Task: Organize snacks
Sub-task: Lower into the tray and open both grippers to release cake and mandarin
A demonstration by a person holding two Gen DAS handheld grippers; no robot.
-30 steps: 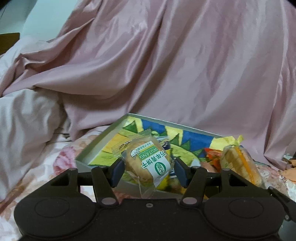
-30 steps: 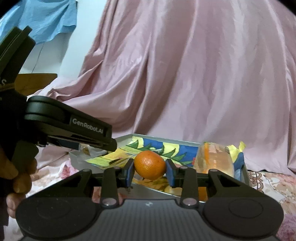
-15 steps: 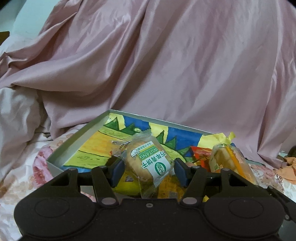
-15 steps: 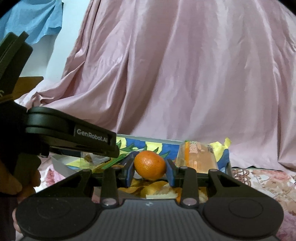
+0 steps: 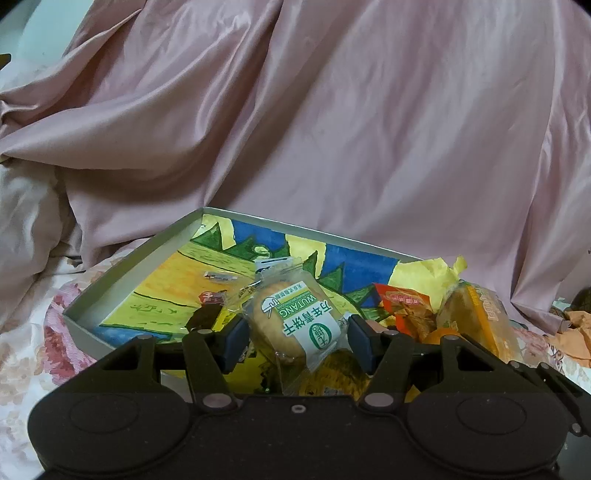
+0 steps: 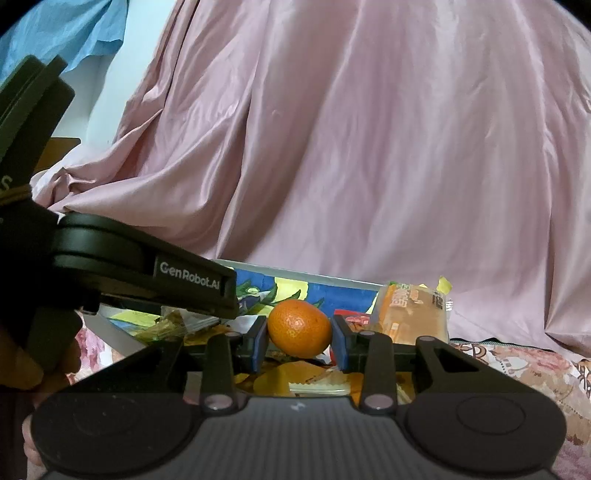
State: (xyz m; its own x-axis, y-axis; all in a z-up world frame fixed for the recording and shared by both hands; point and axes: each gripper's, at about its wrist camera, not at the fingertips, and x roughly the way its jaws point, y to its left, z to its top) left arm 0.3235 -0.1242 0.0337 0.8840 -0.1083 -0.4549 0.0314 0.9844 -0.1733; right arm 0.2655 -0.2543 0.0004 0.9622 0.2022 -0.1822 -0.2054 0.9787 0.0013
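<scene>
My left gripper is clamped on a wrapped biscuit: blue pads press both sides of the clear packet with its green-and-white label. It hangs over the near edge of the box, a shallow grey-walled tray with a painted floor of yellow, blue and green.

My right gripper is clamped on a mandarin, pads tight against its two sides, low over the same box.

Around them:
- Box floor on the left is mostly bare; two small wrapped sweets lie there, one near the middle, one nearer me.
- Right end of the box is crowded: a red-orange packet, and just right of it a wrapped cake standing on end. Crumpled yellow paper sits behind them.
- In the right view the cake stands just right of the mandarin, close behind my right finger. Yellow and clear wrappers lie under the gripper.
- The left gripper's body reaches across the left of the right view and hides that part of the box; a hand grips it.
- Pink sheet drapes behind the box. Floral bedding lies under it.
- Blue cloth at top left of the right view.
</scene>
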